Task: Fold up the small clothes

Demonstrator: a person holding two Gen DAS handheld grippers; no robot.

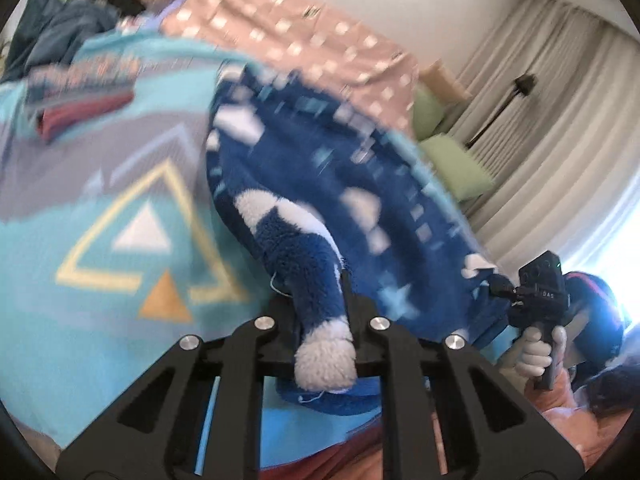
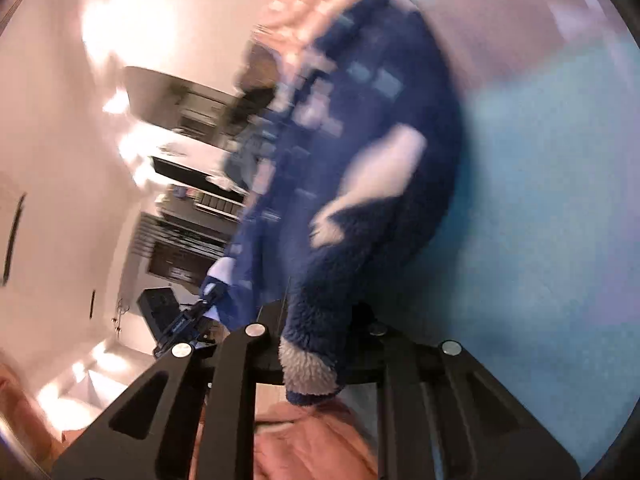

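Observation:
A small blue fleece garment with white patches hangs stretched between both grippers above the bed. My left gripper is shut on one end of it, a white fleece cuff bunched between the jaws. My right gripper is shut on the other end, where a pale cuff sticks out toward the camera. The right gripper also shows in the left wrist view, clamped on the garment's far corner, held by a gloved hand. The left gripper shows in the right wrist view. Both views are motion-blurred.
A turquoise blanket with triangle shapes covers the bed under the garment. A pink dotted cover lies behind, with dark clothes and a folded item at the far left. Green pillows and curtains are at right.

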